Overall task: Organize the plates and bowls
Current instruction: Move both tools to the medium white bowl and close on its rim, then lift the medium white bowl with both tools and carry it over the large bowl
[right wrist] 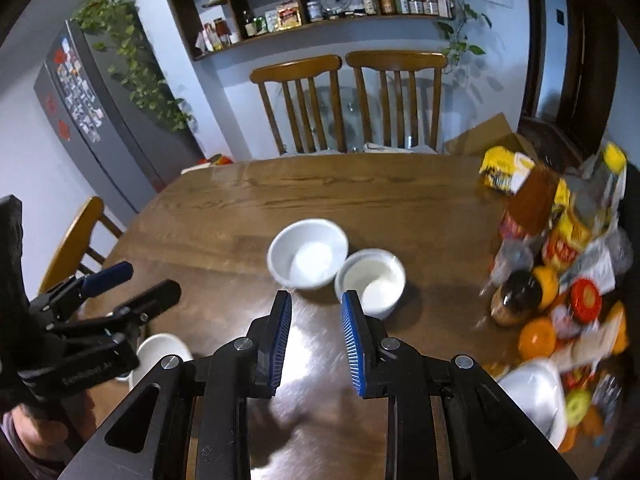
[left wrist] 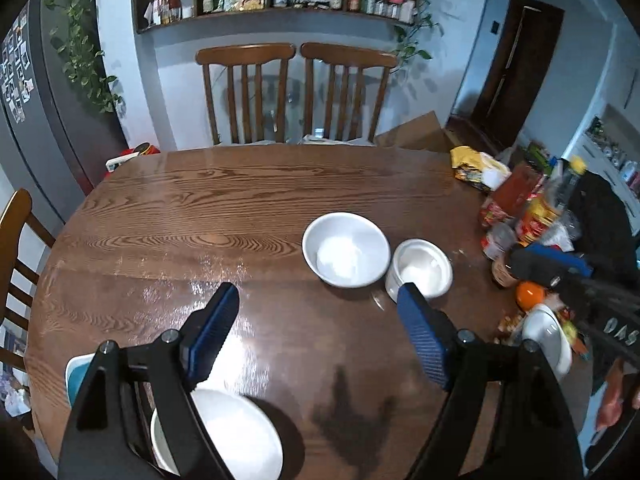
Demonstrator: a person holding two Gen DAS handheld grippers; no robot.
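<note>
Two white bowls stand side by side mid-table: a wider bowl (left wrist: 346,250) (right wrist: 308,258) and, to its right, a smaller bowl (left wrist: 420,268) (right wrist: 370,280). My left gripper (left wrist: 318,292) (right wrist: 148,280) hangs above the table, open wide, with nothing between its blue pads. Below its left finger, a third white bowl (left wrist: 236,436) (right wrist: 160,354) rests near the table's front edge. The right gripper (right wrist: 316,296) hovers short of the two bowls, its fingers a narrow gap apart and empty. A fourth white bowl (left wrist: 546,336) (right wrist: 532,392) lies at the right among groceries.
The wooden table (left wrist: 160,220) is bare on its left and far side. Packets, jars and oranges (right wrist: 560,280) crowd its right edge. Two chairs (left wrist: 296,92) stand behind, another chair (left wrist: 16,240) at the left. A teal-and-white dish (left wrist: 76,376) sits at the front left.
</note>
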